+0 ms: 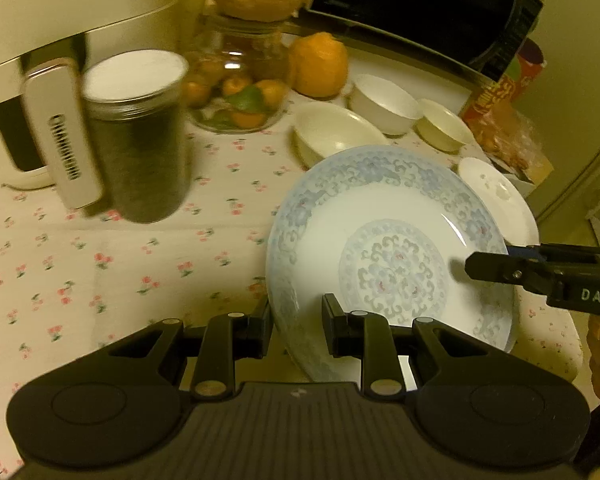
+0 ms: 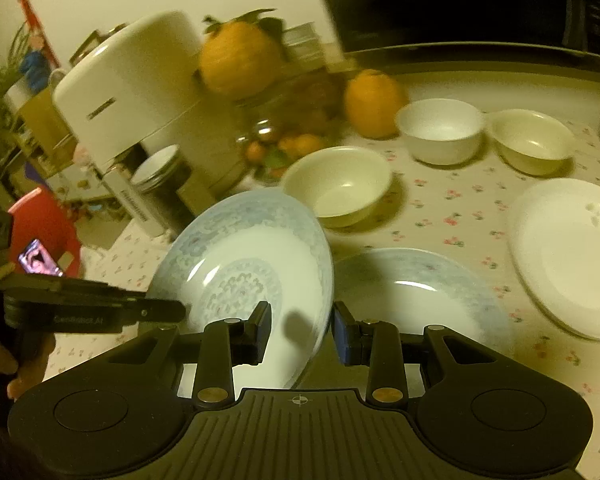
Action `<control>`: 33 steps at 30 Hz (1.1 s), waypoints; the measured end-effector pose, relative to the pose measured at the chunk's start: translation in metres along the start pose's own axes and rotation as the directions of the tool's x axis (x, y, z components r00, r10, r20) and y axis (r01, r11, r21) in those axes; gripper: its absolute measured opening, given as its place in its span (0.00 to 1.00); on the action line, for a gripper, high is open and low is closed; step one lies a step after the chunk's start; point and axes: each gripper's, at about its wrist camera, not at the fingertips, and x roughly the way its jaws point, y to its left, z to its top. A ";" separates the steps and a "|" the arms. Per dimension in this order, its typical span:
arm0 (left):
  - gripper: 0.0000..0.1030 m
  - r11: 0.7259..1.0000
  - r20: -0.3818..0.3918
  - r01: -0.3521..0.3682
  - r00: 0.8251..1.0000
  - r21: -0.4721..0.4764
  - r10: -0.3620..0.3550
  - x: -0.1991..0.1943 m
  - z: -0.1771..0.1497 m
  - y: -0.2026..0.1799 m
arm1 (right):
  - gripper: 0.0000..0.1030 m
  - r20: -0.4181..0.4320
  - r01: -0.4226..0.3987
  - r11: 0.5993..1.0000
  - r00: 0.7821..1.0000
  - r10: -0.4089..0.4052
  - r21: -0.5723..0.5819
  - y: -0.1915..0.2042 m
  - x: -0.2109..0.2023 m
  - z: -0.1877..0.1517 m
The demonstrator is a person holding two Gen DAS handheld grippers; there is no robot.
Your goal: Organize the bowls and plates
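Both grippers meet on one blue-patterned plate (image 1: 388, 248), which is tilted up off the floral table (image 1: 120, 264) rather than lying flat. The left gripper (image 1: 296, 330) has its fingers on either side of the plate's near rim, one behind the rim and one on the inner face; they look to be pinching the edge, though the contact itself is partly hidden. From the other side the right gripper (image 2: 300, 330) straddles the opposite rim of the same plate (image 2: 244, 276), its blue-padded fingers set close against the rim, yet I cannot tell whether they press it or stand just clear. A second blue-patterned plate (image 2: 420, 300) lies flat on the table just to the right of the tilted one, partly beneath its raised edge. Further right sits a plain white plate (image 2: 568, 256). Behind the plates stand three bowls: a cream bowl (image 2: 336, 184) nearest the tilted plate, a white bowl (image 2: 440, 130) and another cream bowl (image 2: 532, 140) side by side toward the back. A dark canister with a white lid (image 1: 136, 132), a glass jar of small oranges (image 1: 236, 84) and a large orange (image 1: 318, 66) crowd the rear of the table beside a white appliance (image 1: 60, 32).
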 end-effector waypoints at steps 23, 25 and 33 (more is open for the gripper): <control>0.23 0.995 -0.058 0.028 0.998 0.097 -0.023 0.043 0.011 -0.067 | 0.31 -0.089 0.169 0.978 0.983 -0.159 0.126 -0.065 -0.012 -0.008; 0.23 0.994 -0.063 0.024 0.998 0.103 -0.018 0.046 0.011 -0.070 | 0.31 -0.098 0.180 0.975 0.981 -0.168 0.131 -0.067 -0.011 -0.009; 0.23 0.992 -0.063 -0.009 0.998 0.128 0.017 0.051 0.011 -0.079 | 0.31 -0.124 0.202 0.971 0.975 -0.186 0.129 -0.068 -0.008 -0.011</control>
